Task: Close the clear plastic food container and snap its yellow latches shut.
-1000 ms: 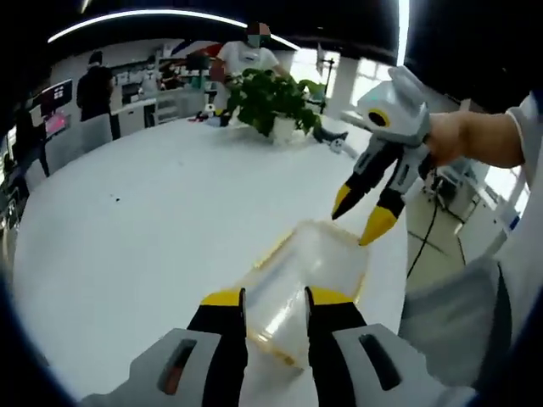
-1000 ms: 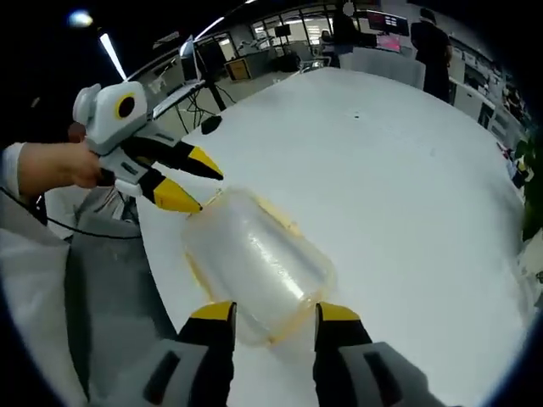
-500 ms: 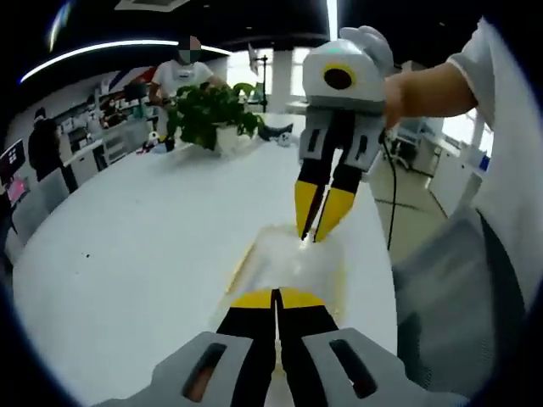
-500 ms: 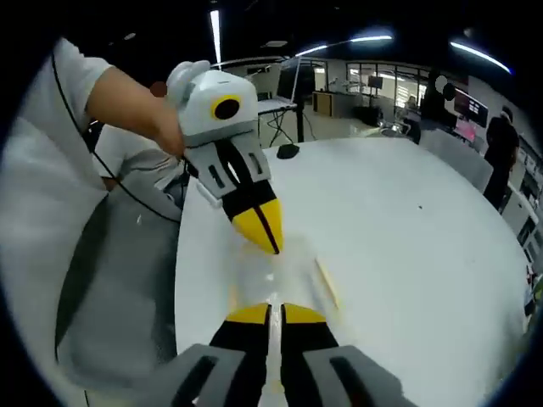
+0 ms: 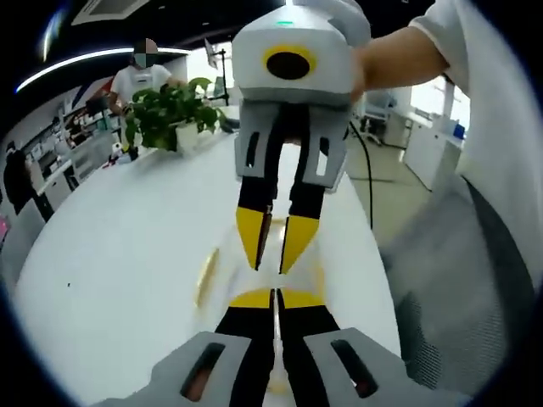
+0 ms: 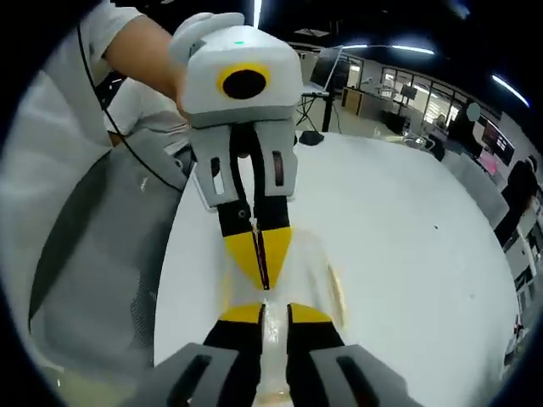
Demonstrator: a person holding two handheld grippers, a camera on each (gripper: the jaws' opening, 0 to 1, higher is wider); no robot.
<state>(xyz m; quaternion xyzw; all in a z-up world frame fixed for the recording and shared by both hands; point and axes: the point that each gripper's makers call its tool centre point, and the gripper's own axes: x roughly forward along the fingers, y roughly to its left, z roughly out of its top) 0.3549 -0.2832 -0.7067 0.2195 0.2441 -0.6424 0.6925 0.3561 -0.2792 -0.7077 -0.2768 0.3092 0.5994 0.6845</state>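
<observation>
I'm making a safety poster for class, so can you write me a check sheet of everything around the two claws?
Surface: white table, round-edged, bare around the job.
Job's things: clear container lies blurred under both claws; yellow latch at its side, state unclear.
Clutter: nothing seen near the container.
Grippers: left claw shut over the container; right claw faces it tip to tip, jaws slightly apart.
Cables: black cable hangs beside the table edge.
Surroundings: potted plant at the table's far side, a person behind it, office desks beyond.
</observation>
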